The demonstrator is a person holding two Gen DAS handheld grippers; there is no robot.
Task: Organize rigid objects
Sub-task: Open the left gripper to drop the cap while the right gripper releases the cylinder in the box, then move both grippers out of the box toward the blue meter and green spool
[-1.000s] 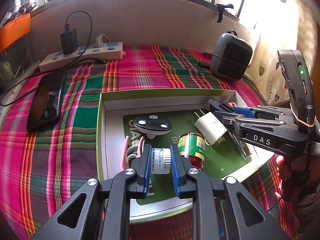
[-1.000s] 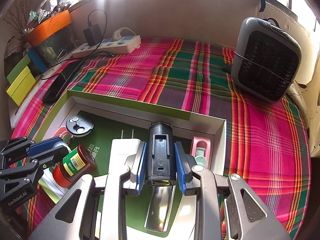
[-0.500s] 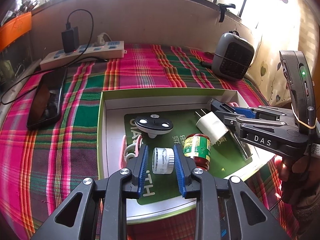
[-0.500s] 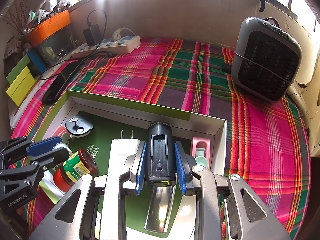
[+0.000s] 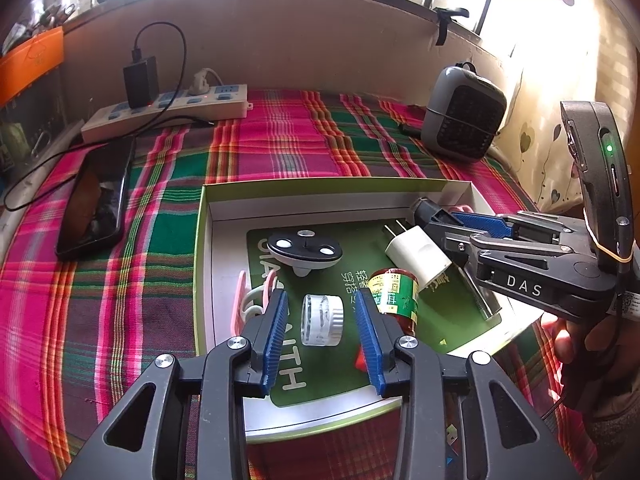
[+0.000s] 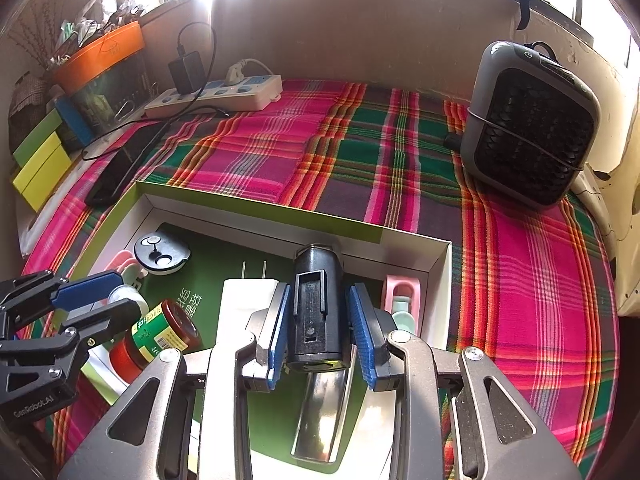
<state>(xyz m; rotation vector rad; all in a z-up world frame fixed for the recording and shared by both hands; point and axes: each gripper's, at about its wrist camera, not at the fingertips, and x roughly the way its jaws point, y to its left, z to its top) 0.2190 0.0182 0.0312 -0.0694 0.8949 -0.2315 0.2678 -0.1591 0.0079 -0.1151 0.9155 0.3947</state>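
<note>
An open shallow box (image 5: 320, 184) with a green card on its floor holds the sorted items. My left gripper (image 5: 320, 296) hovers over its near side, jaws opening. A small clear jar with a white cap (image 5: 322, 320) lies between the pads, touched by neither. Beside it lie a red jar with a green label (image 5: 394, 300), a white charger plug (image 5: 416, 254), a black round disc (image 5: 306, 250) and a pink clip (image 5: 250, 308). My right gripper (image 6: 320, 288) is opening around a black tool with a metal blade (image 6: 318, 312), with slim gaps at both pads.
On the plaid cloth behind the box lie a phone (image 5: 96, 204) and a white power strip (image 5: 168, 108) with cables. A grey mini fan (image 6: 528, 132) stands at the back right. An orange bin (image 6: 100, 56) and yellow-green boxes (image 6: 40, 164) sit far left.
The left jaws spread apart and let go of the small clear jar, which now rests on the green card. The right jaws eased slightly off the black tool. Neither hand shifted.
</note>
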